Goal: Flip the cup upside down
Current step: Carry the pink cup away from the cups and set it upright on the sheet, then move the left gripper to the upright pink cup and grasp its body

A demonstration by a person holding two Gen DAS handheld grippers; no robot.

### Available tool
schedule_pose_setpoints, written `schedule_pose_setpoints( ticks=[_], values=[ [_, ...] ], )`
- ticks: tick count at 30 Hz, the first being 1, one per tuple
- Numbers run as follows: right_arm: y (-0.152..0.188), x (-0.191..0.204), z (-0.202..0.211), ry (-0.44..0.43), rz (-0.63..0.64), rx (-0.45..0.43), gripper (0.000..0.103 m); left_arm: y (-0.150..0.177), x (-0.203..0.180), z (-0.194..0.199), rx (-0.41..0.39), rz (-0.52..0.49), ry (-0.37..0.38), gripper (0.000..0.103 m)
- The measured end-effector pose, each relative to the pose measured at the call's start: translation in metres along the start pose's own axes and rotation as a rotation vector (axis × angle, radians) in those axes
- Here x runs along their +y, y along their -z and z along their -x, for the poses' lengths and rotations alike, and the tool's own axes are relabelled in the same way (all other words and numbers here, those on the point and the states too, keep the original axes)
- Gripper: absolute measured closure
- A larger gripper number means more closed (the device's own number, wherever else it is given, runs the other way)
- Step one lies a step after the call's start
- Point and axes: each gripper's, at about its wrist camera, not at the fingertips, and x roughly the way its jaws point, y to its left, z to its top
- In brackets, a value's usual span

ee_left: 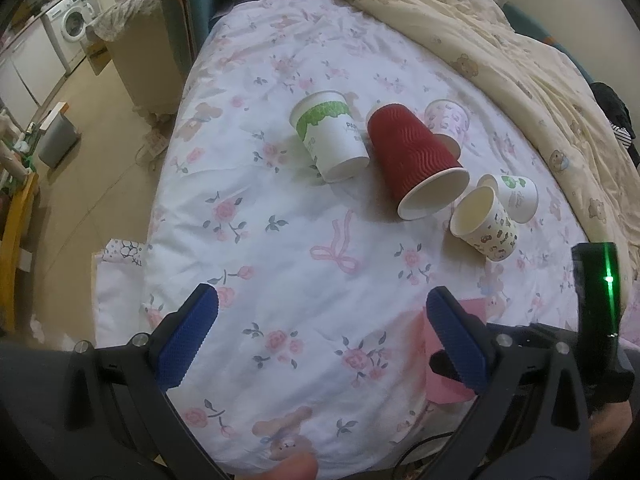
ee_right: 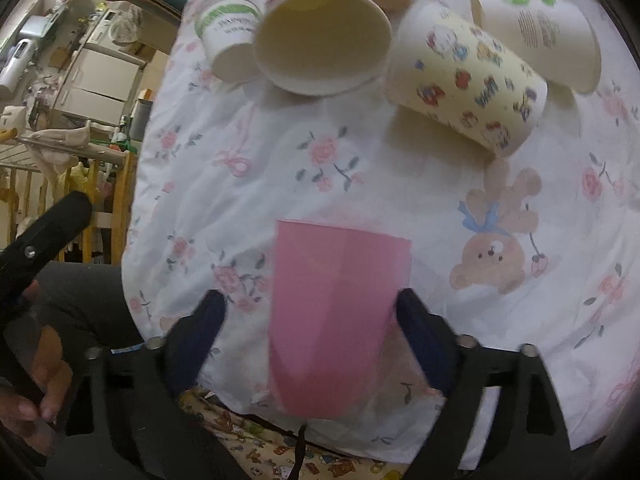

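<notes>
A pink plastic cup (ee_right: 336, 316) stands on the floral bed sheet (ee_right: 360, 184) between the fingers of my right gripper (ee_right: 312, 312). The jaws are wide open, with a gap on each side of the cup. In the left wrist view only a pink part of it (ee_left: 444, 364) shows behind the right finger. My left gripper (ee_left: 320, 304) is open and empty above the sheet (ee_left: 280, 240). Beyond lie a red ribbed cup (ee_left: 416, 160) on its side, a green-print cup (ee_left: 330, 134), a cartoon-print cup (ee_left: 484, 222) and two more paper cups.
A beige quilt (ee_left: 500, 40) is bunched along the bed's far right. The bed's left edge drops to the floor, with a washing machine (ee_left: 70, 26) and a grey bin (ee_left: 58, 140) beyond. A wooden cot rail (ee_right: 108, 184) stands left of the bed.
</notes>
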Motion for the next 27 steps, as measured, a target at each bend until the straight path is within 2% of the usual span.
schedule_pose_setpoints(
  ticks=[4, 12, 16, 19, 27],
  values=[
    [0.005, 0.004, 0.019, 0.001, 0.011, -0.047, 0.008, -0.001, 0.004, 0.004, -0.016, 0.016, 0.0, 0.0],
    [0.018, 0.005, 0.093, -0.019, 0.008, -0.257, 0.005, -0.001, 0.005, 0.008, -0.03, 0.011, 0.003, 0.0],
    [0.026, 0.0, 0.108, 0.033, 0.012, -0.345, 0.005, -0.001, 0.003, 0.005, -0.017, 0.009, -0.004, 0.0],
    [0.031, -0.017, 0.11, -0.008, -0.053, -0.389, 0.004, -0.001, 0.004, 0.005, -0.021, 0.017, -0.012, 0.0],
    [0.032, -0.031, 0.127, 0.075, -0.115, -0.5, 0.004, 0.003, -0.003, 0.011, -0.053, -0.026, -0.013, 0.0]
  ],
)
